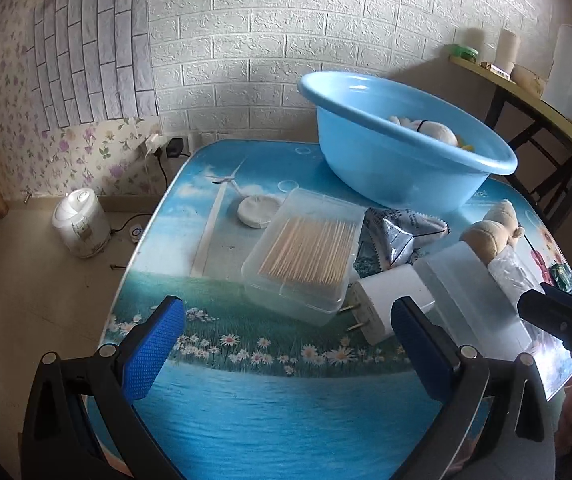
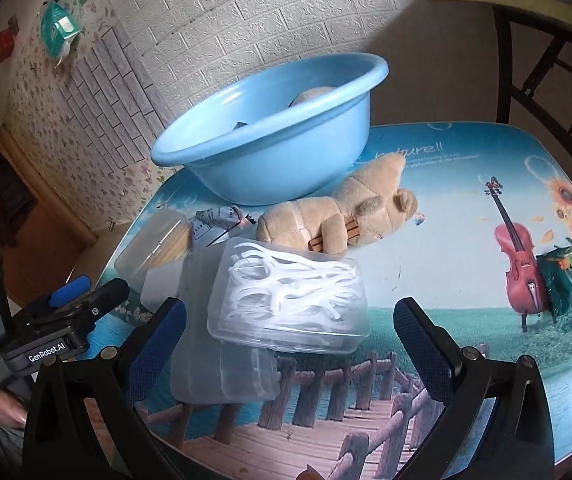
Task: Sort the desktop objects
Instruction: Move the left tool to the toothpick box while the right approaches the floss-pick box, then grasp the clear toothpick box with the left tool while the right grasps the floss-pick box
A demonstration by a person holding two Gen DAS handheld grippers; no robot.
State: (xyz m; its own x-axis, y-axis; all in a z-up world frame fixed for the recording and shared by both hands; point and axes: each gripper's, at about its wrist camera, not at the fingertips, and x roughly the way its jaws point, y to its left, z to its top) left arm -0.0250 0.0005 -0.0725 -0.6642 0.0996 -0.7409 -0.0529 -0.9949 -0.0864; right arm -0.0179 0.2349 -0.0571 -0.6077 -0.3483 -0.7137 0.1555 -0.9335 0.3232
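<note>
My left gripper (image 1: 288, 344) stands open over the table, just short of a clear toothpick box (image 1: 306, 256) and a white charger plug (image 1: 386, 304). My right gripper (image 2: 292, 344) is open too; a clear box of white floss picks (image 2: 290, 296) lies between its fingertips without touching them, resting on a frosted plastic box (image 2: 221, 364). A beige plush bear (image 2: 350, 212) lies behind it. The blue basin (image 1: 406, 148) at the back of the table holds soft toys. A crumpled silver packet (image 1: 398, 232) lies between the basin and the toothpick box.
A white round disc (image 1: 255, 212) sits left of the toothpick box. A green packet (image 2: 570, 276) lies at the table's right edge. On the floor to the left stands a white rice cooker (image 1: 79, 224) with cables. A side table (image 1: 526, 96) stands to the right.
</note>
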